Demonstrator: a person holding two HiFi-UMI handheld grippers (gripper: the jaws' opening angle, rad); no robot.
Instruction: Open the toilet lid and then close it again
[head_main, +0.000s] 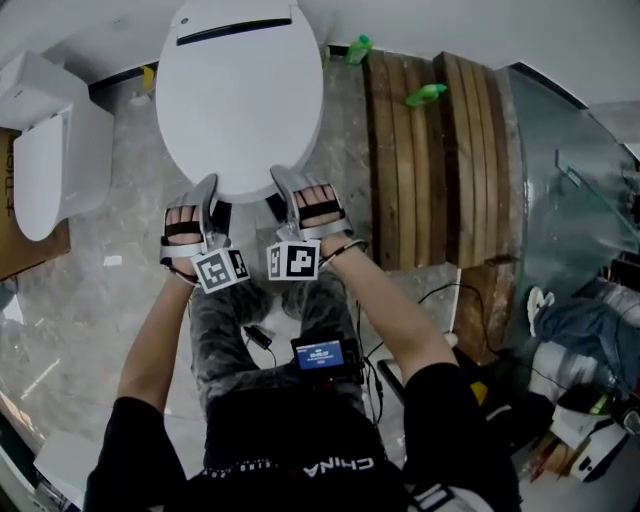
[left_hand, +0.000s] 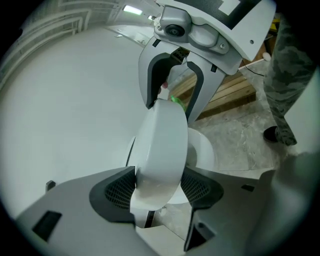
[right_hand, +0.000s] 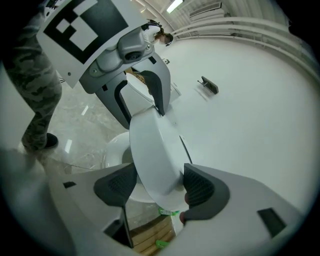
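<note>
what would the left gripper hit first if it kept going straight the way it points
The toilet lid; its front edge sits right between the left gripper's jaws.

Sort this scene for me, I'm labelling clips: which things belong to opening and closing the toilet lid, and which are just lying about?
Belongs to the job: toilet lid, left gripper, right gripper, both clamped on its front rim.

Just lying about: second toilet, green bottles, wooden planks, cardboard box, cables.

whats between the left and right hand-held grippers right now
The front edge of the white toilet lid spans the gap between left hand-held gripper and right hand-held gripper; the head view shows it.
</note>
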